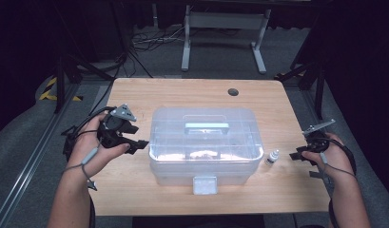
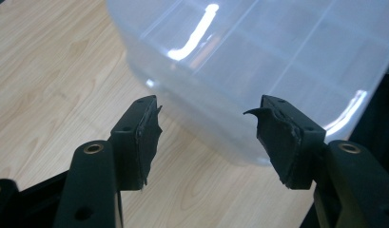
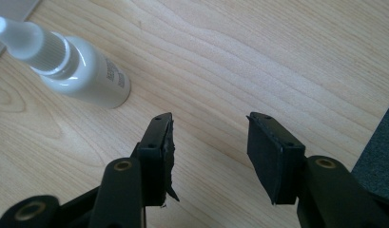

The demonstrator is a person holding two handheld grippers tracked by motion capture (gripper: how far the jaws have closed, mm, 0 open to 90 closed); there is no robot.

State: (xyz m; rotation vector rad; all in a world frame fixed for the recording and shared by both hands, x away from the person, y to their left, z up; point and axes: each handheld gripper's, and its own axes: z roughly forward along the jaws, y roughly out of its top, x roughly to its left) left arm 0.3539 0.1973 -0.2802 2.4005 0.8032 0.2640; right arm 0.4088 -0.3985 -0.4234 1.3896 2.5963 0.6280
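A translucent plastic storage box (image 1: 205, 145) with a closed lid is seen at the middle of a light wooden table (image 1: 192, 92). A pale carrying handle (image 1: 207, 127) lies flat in the recess on the lid, and a latch (image 1: 204, 185) hangs at the middle of the box's near wall.

Left of the box, the left gripper (image 1: 138, 142) is held in the person's left hand (image 1: 90, 151), its tips pointed at the box's left wall and near it without touching. In the left gripper view the jaws of the left gripper (image 2: 204, 137) are seen wide apart with nothing between them; a rounded lower corner of the box (image 2: 258, 61) is seen just beyond the worn black pads (image 2: 147, 137), above the wood grain.

Just beside the box's right near corner, a small white dropper bottle (image 1: 272, 157) with a ribbed cap is stood upright on the table. Right of the box, and right of the bottle, the right gripper (image 1: 296, 155) is held in the right hand (image 1: 335, 154), near the table's right edge. In the right gripper view the jaws of the right gripper (image 3: 209, 142) are spread apart over bare wood, gripping nothing; the dropper bottle (image 3: 80, 73) is seen beyond and to the left of the left-hand jaw, apart from it, with small print visible on its label.
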